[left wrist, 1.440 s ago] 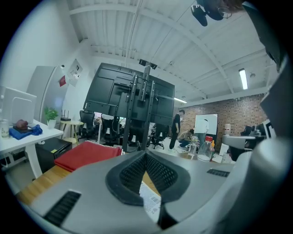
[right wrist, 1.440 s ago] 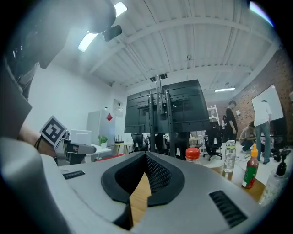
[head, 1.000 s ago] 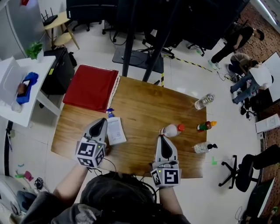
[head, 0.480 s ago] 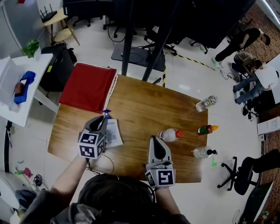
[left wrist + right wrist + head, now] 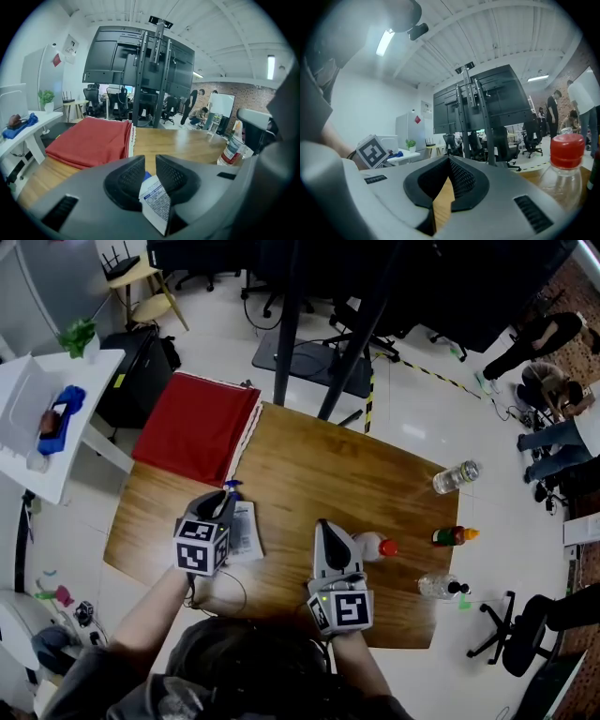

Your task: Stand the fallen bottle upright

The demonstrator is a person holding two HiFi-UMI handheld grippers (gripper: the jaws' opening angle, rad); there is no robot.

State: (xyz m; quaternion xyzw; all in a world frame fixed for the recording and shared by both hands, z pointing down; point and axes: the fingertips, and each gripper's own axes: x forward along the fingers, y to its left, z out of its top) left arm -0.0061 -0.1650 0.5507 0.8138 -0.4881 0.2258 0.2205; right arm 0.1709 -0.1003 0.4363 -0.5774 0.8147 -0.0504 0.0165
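Left gripper over the fallen bottle, table's 8 o'clock

Your left jaws have just been opening, bottle between them but not pinched; right gripper is closed on nothing. With a gap that narrow, I'd guess you shove it away.

One wooden table; five bottles: one white spray bottle; one red-capped bottle; one sauce bottle; one clear bottle; one dark-capped clear bottle; one red cloth.
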